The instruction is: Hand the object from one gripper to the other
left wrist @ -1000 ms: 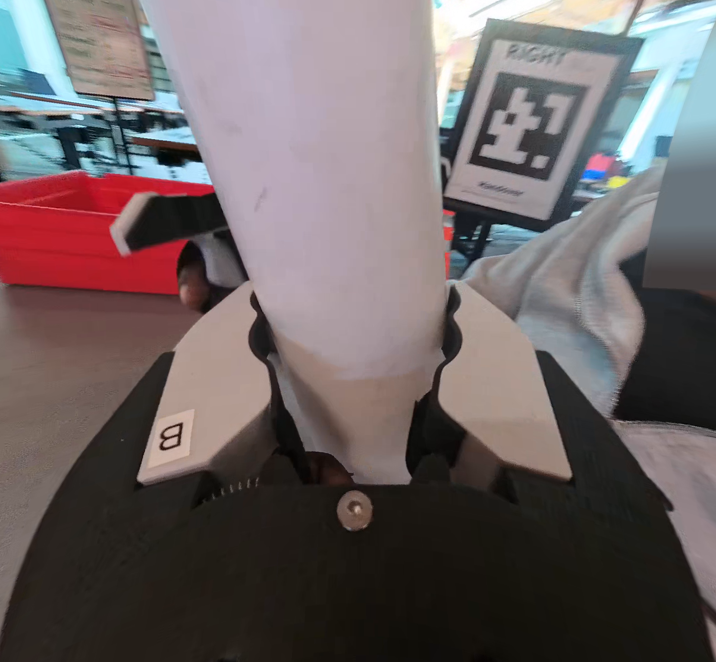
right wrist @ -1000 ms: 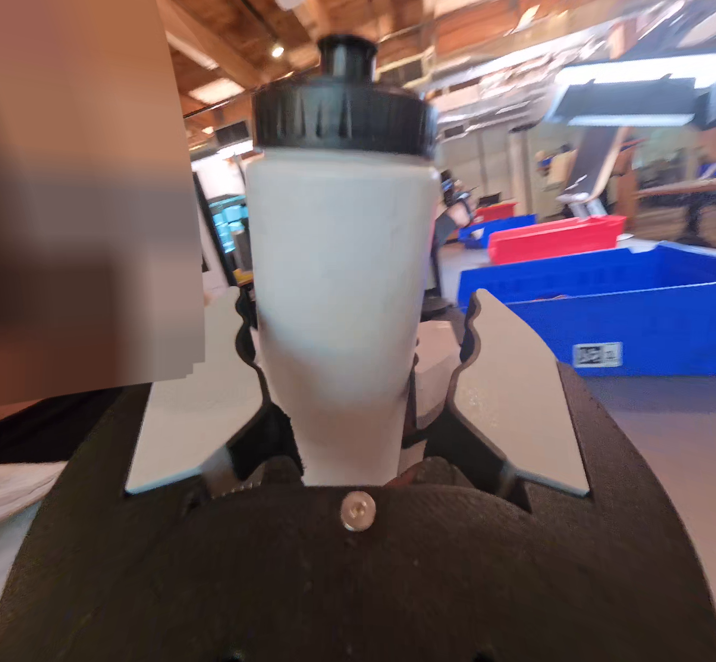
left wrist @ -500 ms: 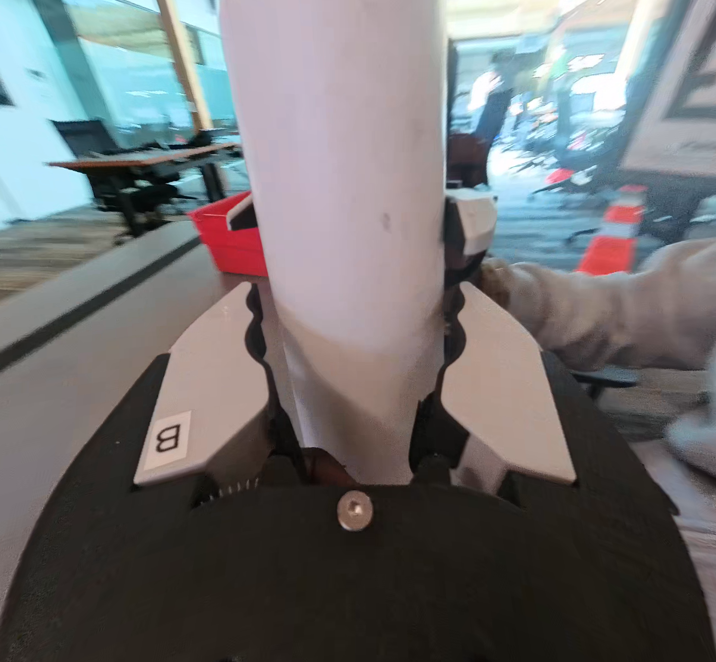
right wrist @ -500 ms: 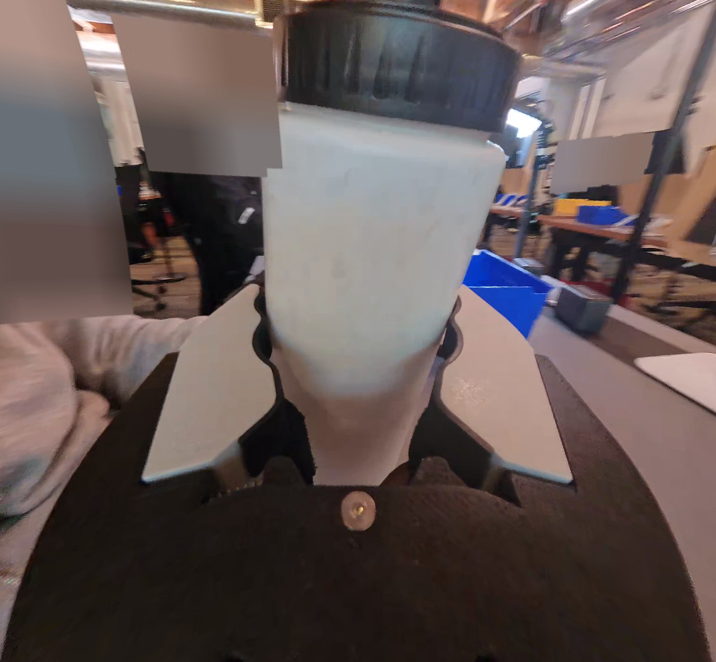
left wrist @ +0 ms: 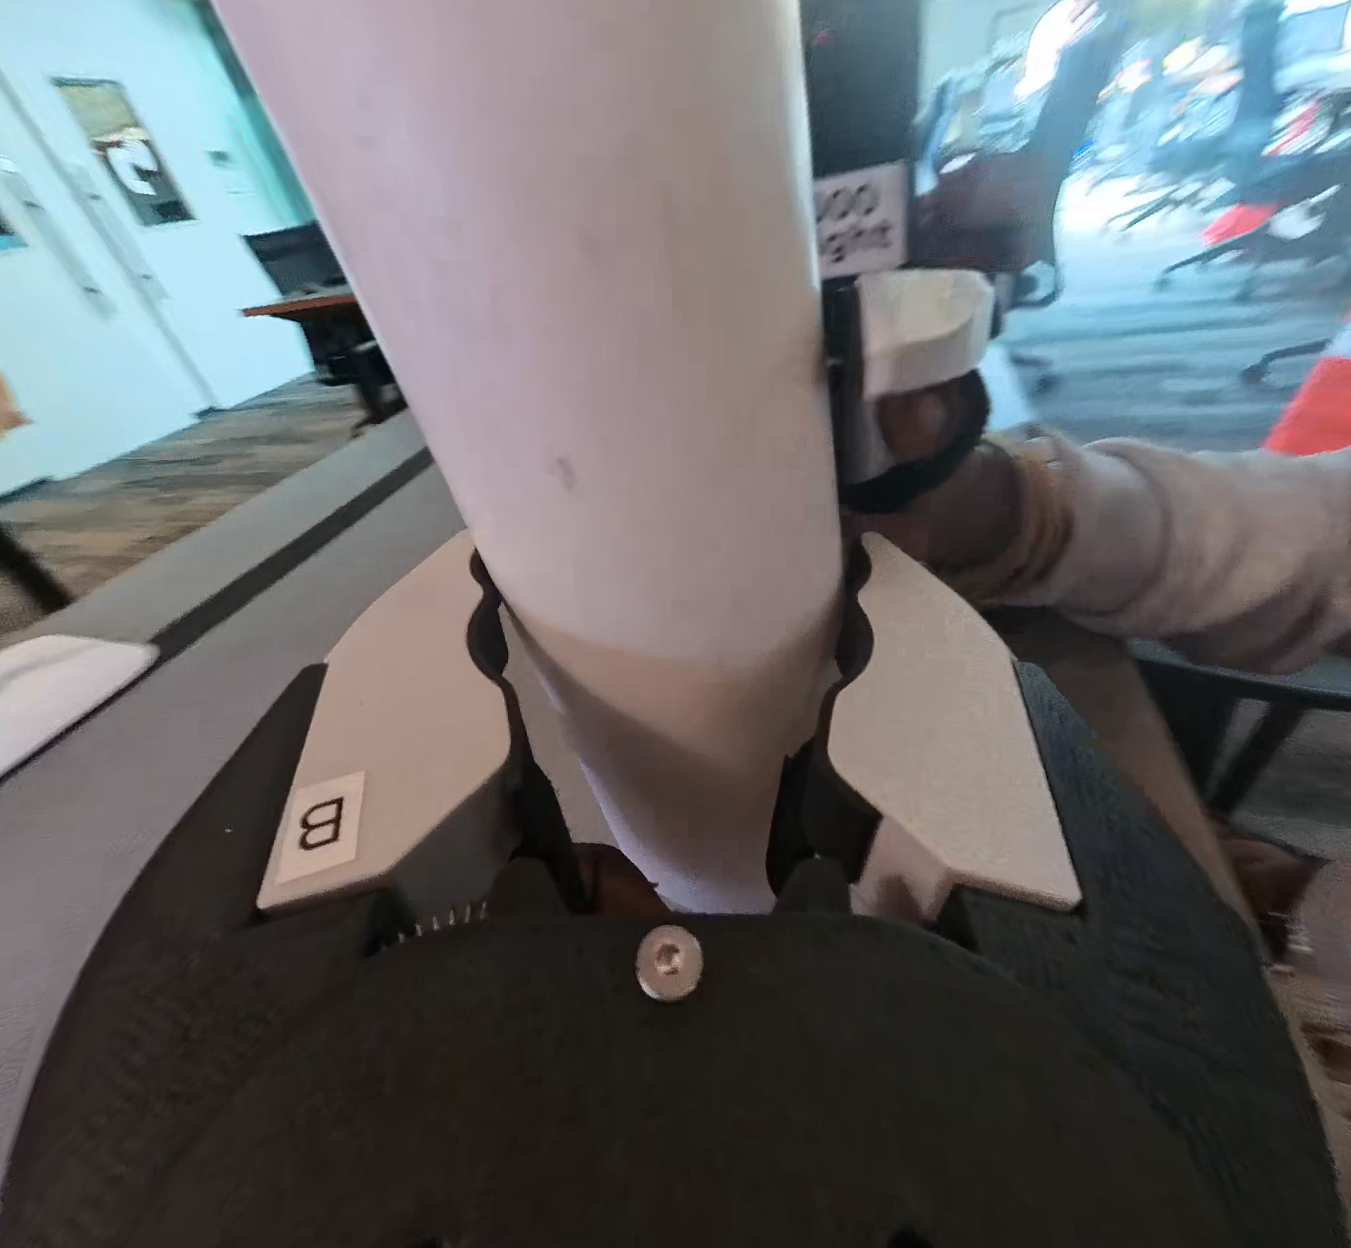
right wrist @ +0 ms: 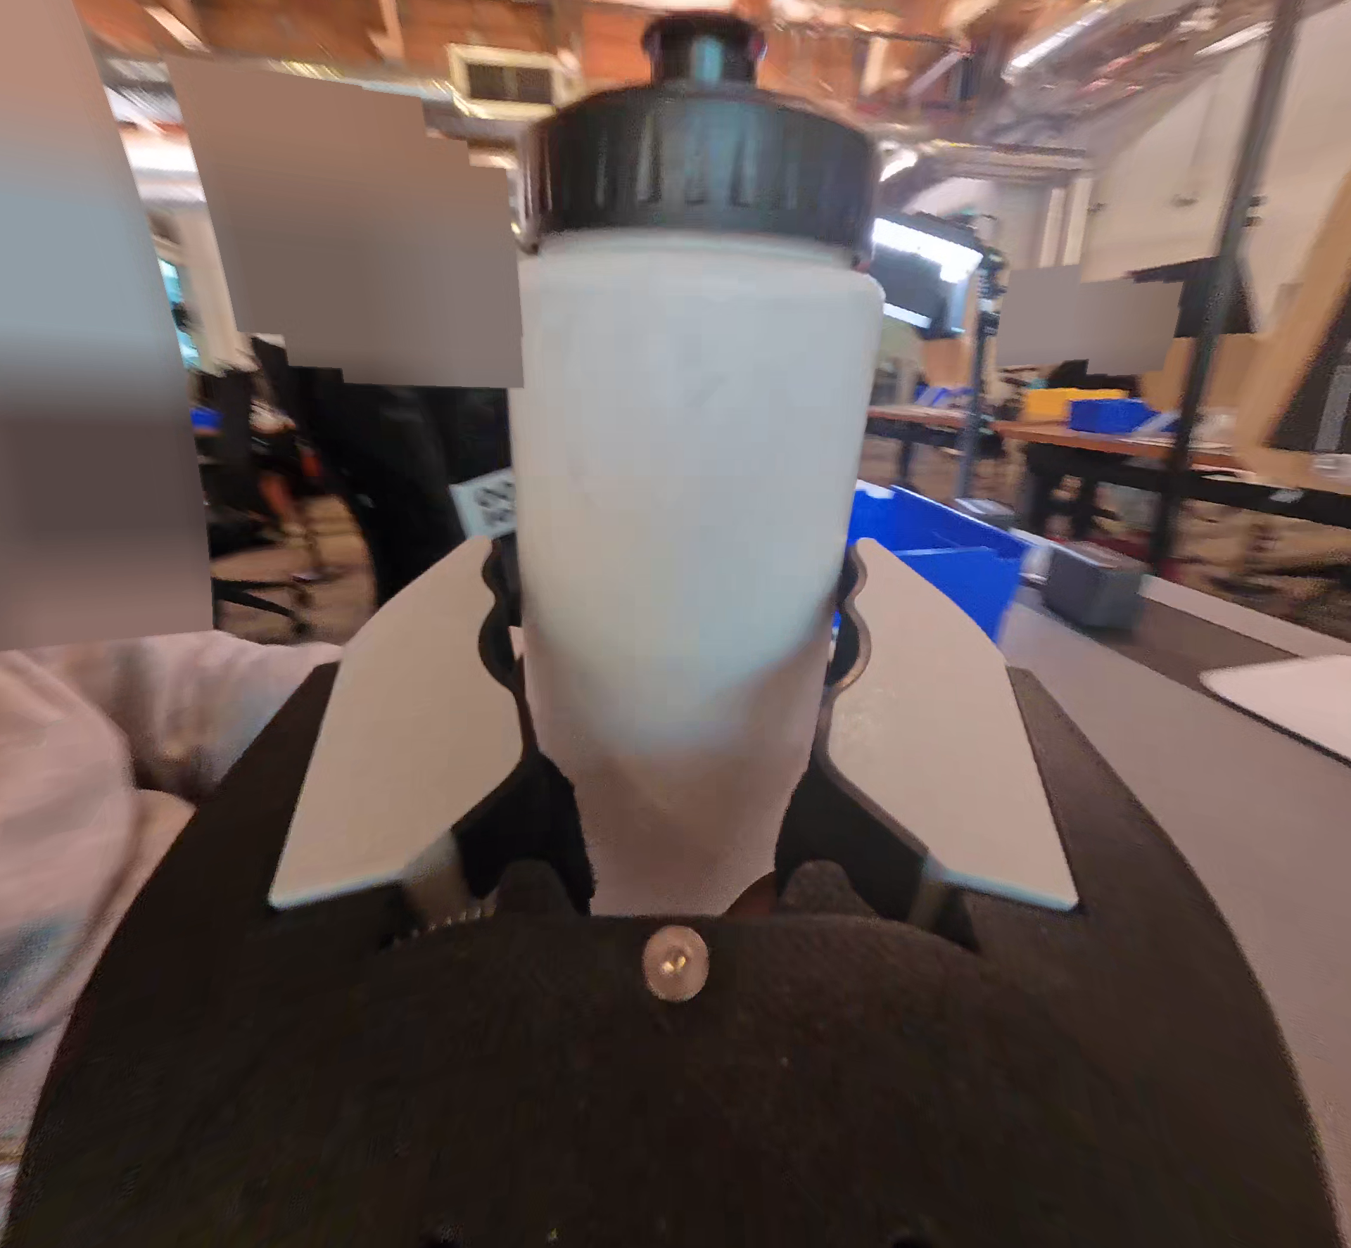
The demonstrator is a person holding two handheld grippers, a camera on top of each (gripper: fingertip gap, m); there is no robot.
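Note:
A white plastic bottle (left wrist: 570, 263) with a black screw cap (right wrist: 702, 160) is held upright in the air between both grippers. My left gripper (left wrist: 661, 555) is shut on the bottle's lower body, its grey fingers (left wrist: 409, 687) pressing both sides. My right gripper (right wrist: 672, 555) is shut on the same bottle (right wrist: 694, 445), its fingers (right wrist: 943, 716) touching both sides. The right gripper also shows in the left wrist view (left wrist: 914, 336), behind the bottle at the right, held by a hand in a light sleeve (left wrist: 1170, 540). The cap is out of frame in the left wrist view.
A grey table (right wrist: 1170, 774) lies below, with a blue bin (right wrist: 943, 555), a small grey box (right wrist: 1089, 584) and a white pad (right wrist: 1287, 701) on it. The table (left wrist: 88, 862) also shows at the left, with a white object (left wrist: 58, 687). Desks and chairs stand behind. About 5 centimeters separates my left fingertips from my right.
The right gripper's jaws, wider than the bottle a second ago, have closed onto it. Both grippers and the bottle have swung round together, so the backgrounds have shifted. The left grip is unchanged.

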